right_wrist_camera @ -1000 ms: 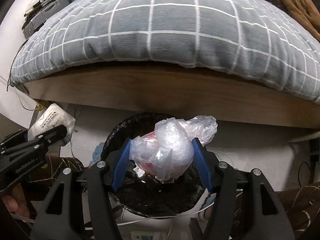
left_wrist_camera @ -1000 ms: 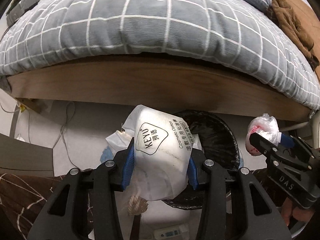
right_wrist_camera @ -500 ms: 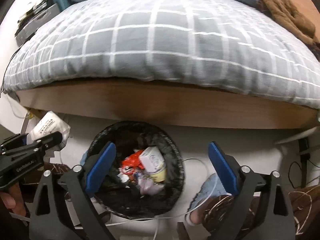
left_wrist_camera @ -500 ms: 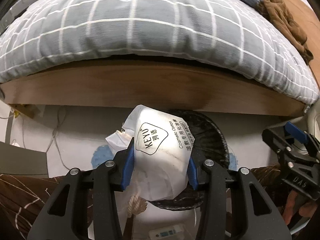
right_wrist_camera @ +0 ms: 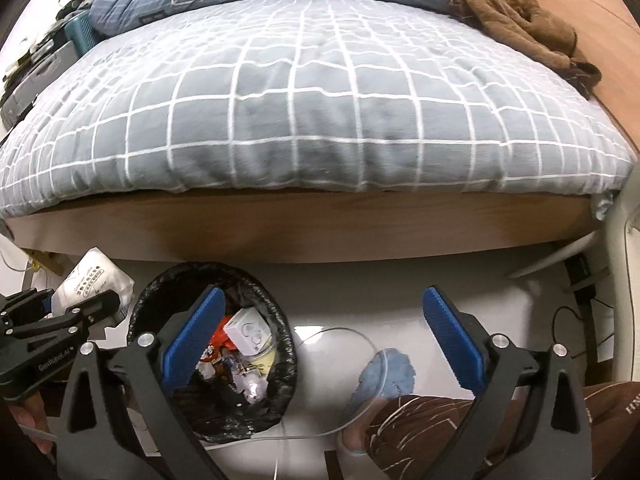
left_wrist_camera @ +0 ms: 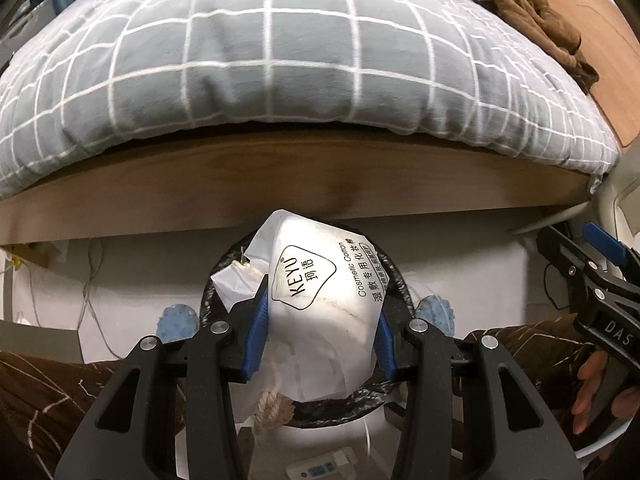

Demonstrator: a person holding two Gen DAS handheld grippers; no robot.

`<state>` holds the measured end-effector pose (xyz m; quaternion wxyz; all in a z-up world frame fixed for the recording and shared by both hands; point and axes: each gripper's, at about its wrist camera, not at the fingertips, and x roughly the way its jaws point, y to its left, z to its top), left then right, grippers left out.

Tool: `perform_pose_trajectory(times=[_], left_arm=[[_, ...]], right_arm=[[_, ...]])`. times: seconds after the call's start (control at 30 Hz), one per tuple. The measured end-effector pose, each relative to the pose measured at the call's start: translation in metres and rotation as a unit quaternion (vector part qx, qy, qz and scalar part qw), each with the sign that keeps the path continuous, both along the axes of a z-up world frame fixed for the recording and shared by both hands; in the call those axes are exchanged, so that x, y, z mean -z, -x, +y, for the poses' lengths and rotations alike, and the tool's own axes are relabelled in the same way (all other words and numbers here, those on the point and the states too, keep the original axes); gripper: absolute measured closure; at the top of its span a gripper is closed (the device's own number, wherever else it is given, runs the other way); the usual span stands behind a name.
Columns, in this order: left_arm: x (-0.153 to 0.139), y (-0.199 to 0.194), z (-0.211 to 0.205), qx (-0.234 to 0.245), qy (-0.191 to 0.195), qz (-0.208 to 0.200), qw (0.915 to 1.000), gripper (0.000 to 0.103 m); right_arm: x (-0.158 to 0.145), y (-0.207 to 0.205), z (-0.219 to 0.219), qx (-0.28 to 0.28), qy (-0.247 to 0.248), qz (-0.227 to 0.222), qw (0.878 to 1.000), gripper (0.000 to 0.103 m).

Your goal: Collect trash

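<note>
The left gripper (left_wrist_camera: 318, 332) is clamped on a white cotton-pad bag (left_wrist_camera: 320, 312), its 2 blue pads pressing the bag's sides; the bag bulges out above them and a knotted drawstring (left_wrist_camera: 266, 406) hangs below. In the left wrist view the bag sits over the black-lined bin (left_wrist_camera: 394, 280), whose rim shows around it from 9 to 3 o'clock. In the right wrist view the same bag (right_wrist_camera: 94, 280) shows at 9 o'clock, just left of the bin's rim, with the left gripper (right_wrist_camera: 86, 312) black beneath it.

The right gripper (right_wrist_camera: 320, 336) stands with its jaws wide apart, having just been opening, and nothing lies between the pads. Its left pad (right_wrist_camera: 194, 336) lies in front of the bin (right_wrist_camera: 276, 400), which sits at 7 o'clock in that view. Inside the bin lies trash (right_wrist_camera: 246, 344): a white carton, a red wrapper, and clear plastic. In the left wrist view the right gripper (left_wrist_camera: 584, 256) appears at 3 o'clock, held by a hand (left_wrist_camera: 592, 392).

A bed with a grey checked quilt (right_wrist_camera: 320, 112) fills the top half of both views, on a wooden frame (right_wrist_camera: 320, 224). A brown garment (right_wrist_camera: 516, 20) lies at 1 o'clock. On the white floor (right_wrist_camera: 400, 304) stand 2 blue slippers (left_wrist_camera: 436, 308), 1 on each side of the bin, under brown patterned trouser legs (right_wrist_camera: 460, 412).
</note>
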<state>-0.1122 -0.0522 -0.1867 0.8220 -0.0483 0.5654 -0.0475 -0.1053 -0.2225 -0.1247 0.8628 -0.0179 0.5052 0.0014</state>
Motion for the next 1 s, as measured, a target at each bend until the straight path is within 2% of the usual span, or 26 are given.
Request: perform_pose_trajectory(times=[0.13, 0.2, 0.3, 0.4, 0.5, 0.63, 0.73, 1.0], left_arm=[[0.000, 0.001, 0.000, 0.000, -0.012, -0.011, 0.9999, 0.051], [0.003, 0.004, 0.001, -0.003, -0.023, -0.014, 0.9996, 0.038], [-0.001, 0.006, 0.007, -0.015, -0.035, -0.029, 0.9989, 0.024], [-0.012, 0.007, 0.018, -0.029, -0.042, -0.048, 0.9975, 0.012], [-0.029, 0.008, 0.028, -0.039, -0.042, -0.070, 0.9959, 0.006], [-0.061, 0.012, 0.036, -0.042, -0.034, -0.105, 0.9930, 0.006], [-0.091, 0.021, 0.038, -0.043, -0.043, -0.133, 0.9893, 0.006], [-0.169, 0.049, 0.045, -0.049, -0.037, -0.185, 0.9808, 0.006]], right_arm=[[-0.002, 0.000, -0.005, 0.003, 0.002, -0.001, 1.000, 0.008], [-0.002, -0.001, -0.004, 0.002, 0.004, -0.001, 1.000, 0.008], [-0.002, -0.001, 0.000, 0.000, 0.004, -0.003, 1.000, 0.008], [-0.006, -0.002, 0.008, -0.007, 0.004, -0.008, 1.000, 0.008], [-0.017, -0.002, 0.018, -0.019, 0.002, -0.020, 1.000, 0.008], [-0.044, 0.000, 0.022, -0.014, -0.010, -0.047, 0.999, 0.008], [-0.074, 0.006, 0.022, -0.011, -0.020, -0.073, 0.997, 0.008], [-0.148, 0.035, 0.036, -0.026, 0.001, -0.137, 0.990, 0.008]])
